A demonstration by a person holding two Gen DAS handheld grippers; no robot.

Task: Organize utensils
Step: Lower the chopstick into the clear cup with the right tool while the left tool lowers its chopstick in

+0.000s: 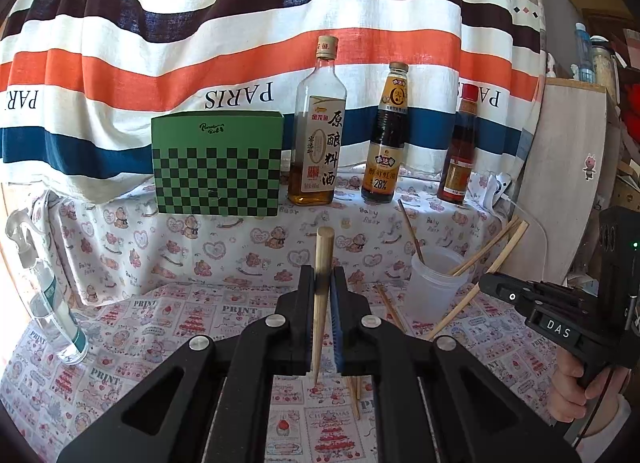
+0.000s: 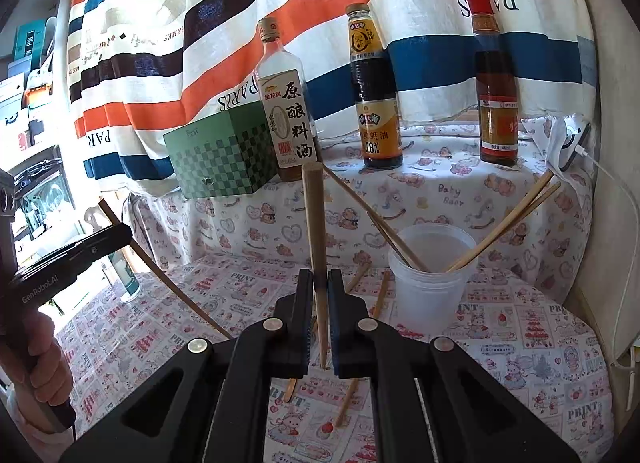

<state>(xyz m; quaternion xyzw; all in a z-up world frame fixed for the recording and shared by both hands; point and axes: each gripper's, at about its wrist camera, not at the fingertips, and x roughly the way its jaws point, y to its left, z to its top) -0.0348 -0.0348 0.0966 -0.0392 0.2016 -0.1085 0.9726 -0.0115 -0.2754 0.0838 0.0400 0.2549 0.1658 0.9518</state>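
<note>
Left wrist view first: the left gripper (image 1: 323, 283) has its jaws pinched almost fully together on a single wooden chopstick (image 1: 322, 295), which stands nearly upright between the pads with its thick round end up top and the thin tip poking out below. Off to the right sits a translucent plastic cup (image 1: 434, 287) with a few chopsticks leaning out of it, and a couple of loose chopsticks (image 1: 390, 309) lie on the printed tablecloth (image 1: 140, 327) just beside it. The right gripper (image 1: 500, 287) shows at the right edge, nose pointing toward the cup, and it's got a long chopstick (image 1: 472, 295) angled through its tip.

Right wrist view: same deal, that gripper's jaws are nearly closed on its own chopstick, thick end up, thin end down between the fingers (image 2: 304, 303). The cup is just right of centre with chopsticks fanning out both ways. More loose ones lie on the cloth under and beside the jaws.

Back row on a raised shelf: green checkered box (image 1: 218, 165), a cooking wine bottle (image 1: 318, 131), an oyster sauce bottle (image 1: 386, 139), and a third red-capped bottle (image 1: 460, 155). Striped curtain (image 1: 240, 43) behind it all. A spray bottle (image 1: 48, 291) stands at the far left of the table.
</note>
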